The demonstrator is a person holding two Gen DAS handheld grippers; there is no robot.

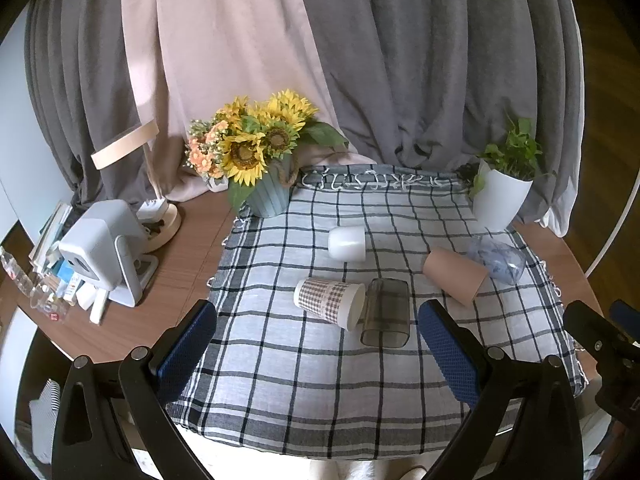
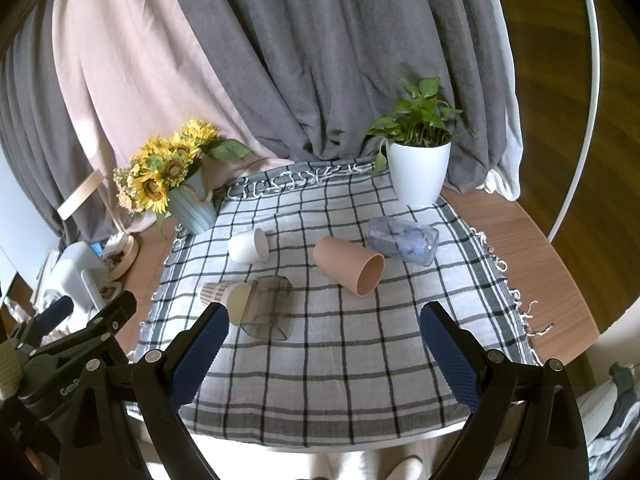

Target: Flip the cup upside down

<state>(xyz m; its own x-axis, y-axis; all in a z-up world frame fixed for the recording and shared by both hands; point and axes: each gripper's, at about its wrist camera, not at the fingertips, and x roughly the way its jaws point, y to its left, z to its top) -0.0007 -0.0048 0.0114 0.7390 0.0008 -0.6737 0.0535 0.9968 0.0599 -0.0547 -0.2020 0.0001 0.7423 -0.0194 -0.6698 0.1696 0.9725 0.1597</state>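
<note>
Left gripper [image 1: 318, 334] partly cut off, empty.

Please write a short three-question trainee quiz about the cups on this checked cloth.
1. True or false: the pink cup stands upright.
2. How many cups lie on the checked cloth?
3. Which cup touches the smoky clear cup: A white cup, B plaid paper cup, C blue clear cup?

Key: 1 false, it lies on its side. 2 five. 3 B.

The jaws of the left gripper and right gripper are open and empty.
</note>
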